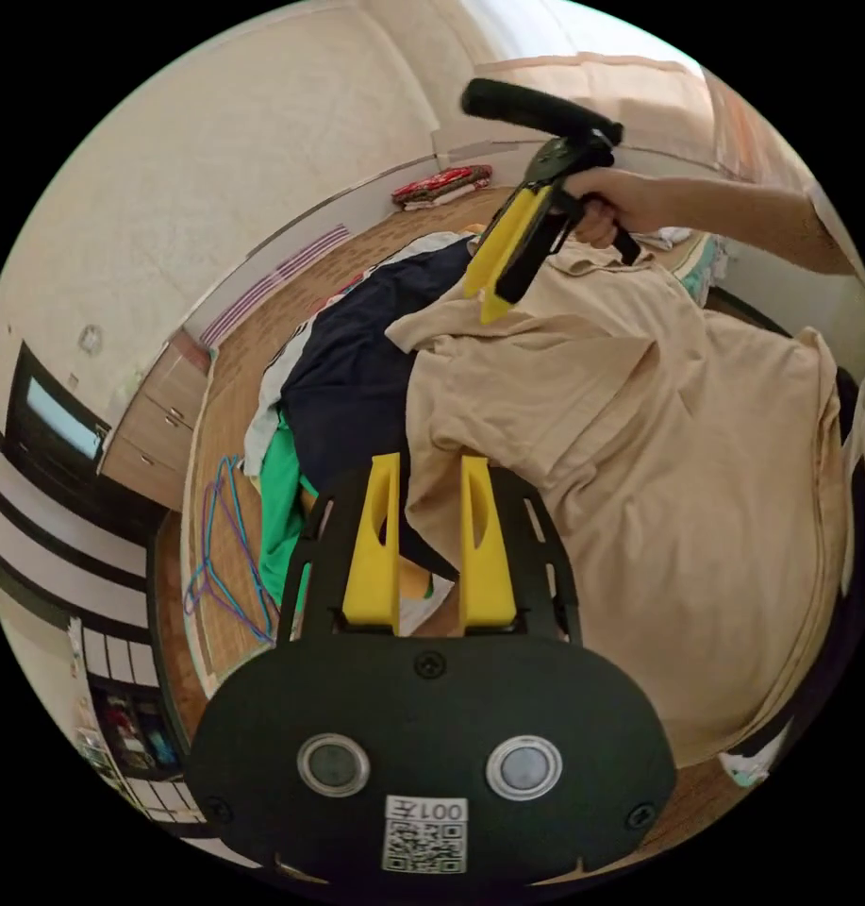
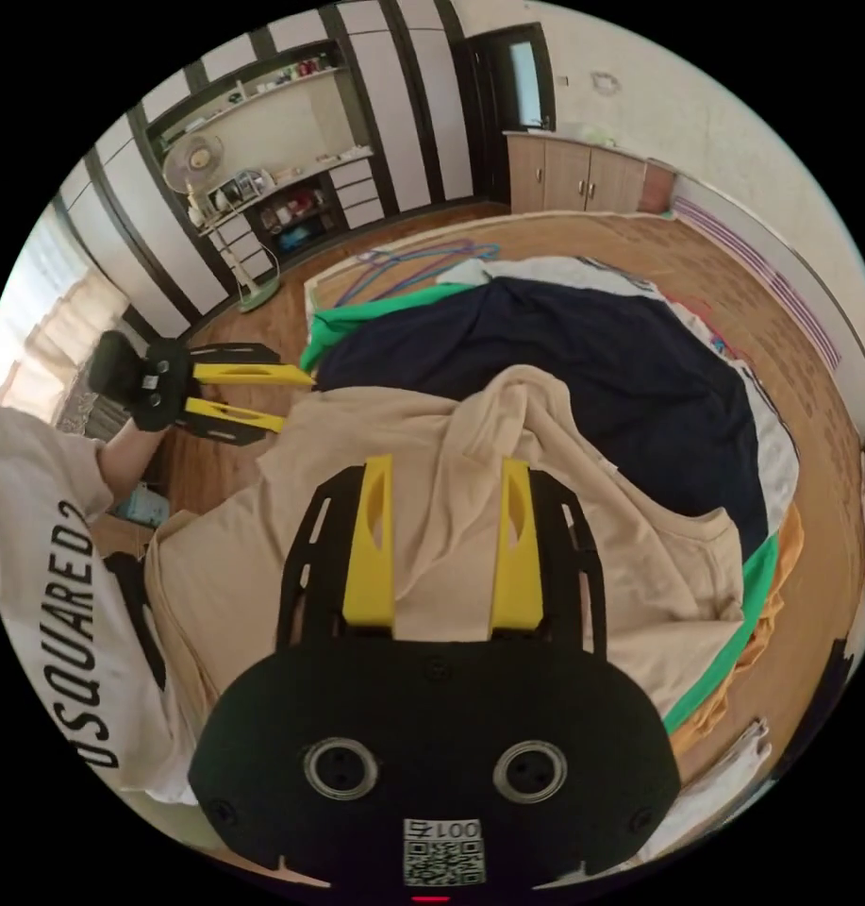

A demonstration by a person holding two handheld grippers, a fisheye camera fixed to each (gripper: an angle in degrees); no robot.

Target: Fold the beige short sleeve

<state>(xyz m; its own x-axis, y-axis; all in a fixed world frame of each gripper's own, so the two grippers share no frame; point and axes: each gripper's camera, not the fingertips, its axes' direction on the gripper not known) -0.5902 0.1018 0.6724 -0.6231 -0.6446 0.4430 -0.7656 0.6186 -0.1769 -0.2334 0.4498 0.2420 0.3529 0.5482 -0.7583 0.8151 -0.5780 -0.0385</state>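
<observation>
The beige short-sleeve shirt [image 1: 640,453] lies crumpled on top of a clothes pile on the floor, with a raised ridge of cloth [image 2: 470,425] in the right gripper view. My right gripper [image 2: 448,467] hovers just over that ridge, jaws wide apart and open. In the left gripper view a hand [image 1: 611,198] holds the right gripper [image 1: 489,297] above the shirt's far side. My left gripper [image 1: 430,467] is open at the shirt's edge, where beige meets navy cloth. It also shows as the left gripper [image 2: 295,401], jaws apart beside the shirt.
Under the beige shirt lie a navy garment [image 2: 621,377], a green one [image 1: 279,510] and white cloth. Coloured hangers [image 1: 220,547] rest on the mat beside the pile. A red folded cloth [image 1: 441,184] sits by the wall, and a wooden cabinet [image 2: 573,175] stands beyond.
</observation>
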